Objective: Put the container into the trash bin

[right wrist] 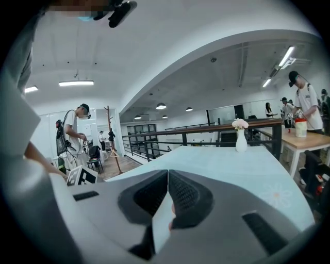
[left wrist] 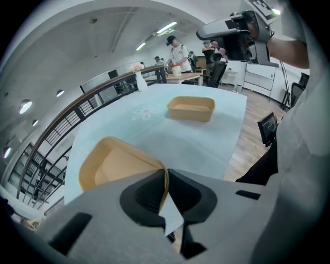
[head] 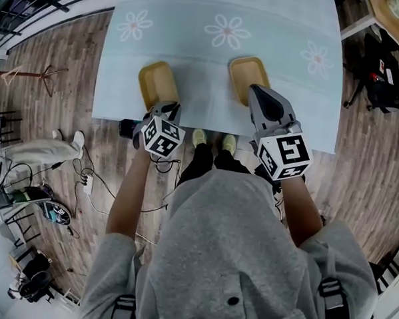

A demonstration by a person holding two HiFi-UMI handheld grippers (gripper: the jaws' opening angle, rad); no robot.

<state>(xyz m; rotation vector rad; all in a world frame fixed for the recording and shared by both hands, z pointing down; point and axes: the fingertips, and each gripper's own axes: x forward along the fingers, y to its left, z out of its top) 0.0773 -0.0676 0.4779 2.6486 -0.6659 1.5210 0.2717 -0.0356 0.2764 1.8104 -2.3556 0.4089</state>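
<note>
- Container: a shallow tan tray with rounded corners, empty, on the left of the pale blue, flower-printed bench, close to the front edge.
- 2nd container: same look, lying apart to the right.
- Left gripper: its fingers are nearly together, pinching the container's near wall, which runs between the pads.
- Right gripper: its fingers are closed tip to tip with nothing between them. The tip is by the 2nd container's near edge, but I cannot tell whether it touches.
</note>
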